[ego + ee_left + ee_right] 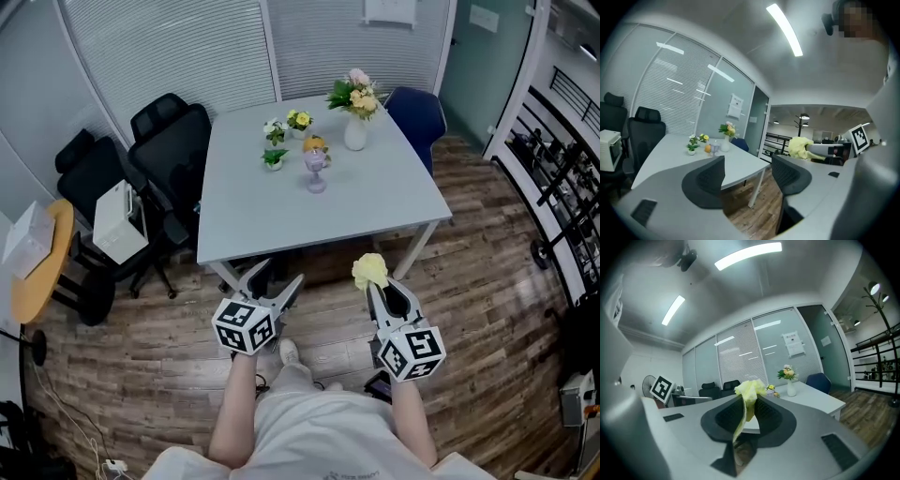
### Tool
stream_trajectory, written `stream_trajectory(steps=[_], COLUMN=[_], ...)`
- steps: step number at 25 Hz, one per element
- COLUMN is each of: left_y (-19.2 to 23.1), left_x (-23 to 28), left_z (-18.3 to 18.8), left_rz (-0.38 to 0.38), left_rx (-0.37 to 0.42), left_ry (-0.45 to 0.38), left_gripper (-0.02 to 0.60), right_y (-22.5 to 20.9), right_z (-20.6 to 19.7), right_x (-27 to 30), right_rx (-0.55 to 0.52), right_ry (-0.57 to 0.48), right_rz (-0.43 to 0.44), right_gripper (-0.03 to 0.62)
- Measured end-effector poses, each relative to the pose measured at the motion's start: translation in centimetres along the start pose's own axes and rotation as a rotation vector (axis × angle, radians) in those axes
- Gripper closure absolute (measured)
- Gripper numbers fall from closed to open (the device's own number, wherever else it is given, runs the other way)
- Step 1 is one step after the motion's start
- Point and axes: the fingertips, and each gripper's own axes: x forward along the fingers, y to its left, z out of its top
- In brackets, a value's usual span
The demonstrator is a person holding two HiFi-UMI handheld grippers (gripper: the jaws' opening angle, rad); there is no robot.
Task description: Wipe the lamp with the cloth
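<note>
A small lamp (316, 169) with a pale purple stem stands near the middle of the grey table (394, 202), beside an orange ornament. Both grippers hover over the wooden floor in front of the table's near edge, well short of the lamp. My right gripper (386, 286) is shut on a crumpled yellow cloth (369, 271), which bunches above the pads and hangs down between them (749, 394). My left gripper (277, 275) stands open with nothing between its jaws (747, 176). The left gripper view also shows the cloth (800, 146) off to the right and the lamp (715, 147) far off.
On the table stand a white vase of flowers (355, 103) and small potted flowers (274, 157). Black office chairs (169, 150) sit at the left, one holding a white box (118, 223). A blue chair (417, 117) is at the far right corner.
</note>
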Motion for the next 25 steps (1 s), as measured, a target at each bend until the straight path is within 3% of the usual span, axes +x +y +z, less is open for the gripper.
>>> stream_trajectory(steps=[5,12,17,25], left_y=[2.8,6.1,10.2,18.6], left_x=[0.6,4.6,10.3,21.4], left_z=[-1.4,-2.0,-2.0,-1.0], left_rz=[0.039,0.031,-0.007,-0.098], left_rx=[0.019,0.035,0.011,-0.001], left_ry=[0.054,0.090,0.108,0.203], left_gripper=[0.276,0.276,0.276,0.276], right_y=[-0.6,-2.9,-5.6,-9.7], right_z=[-0.2,-1.0,-1.6,-1.0], right_x=[1.6,5.9,11.7,24.6], right_rx=[0.067,0.065,0.063,0.064], right_ry=[0.003,0.045,0.080,0.141], right_rz=[0.061,0.045,0.026,-0.002], right_gripper=[0.513,0.514,0.514,0.516])
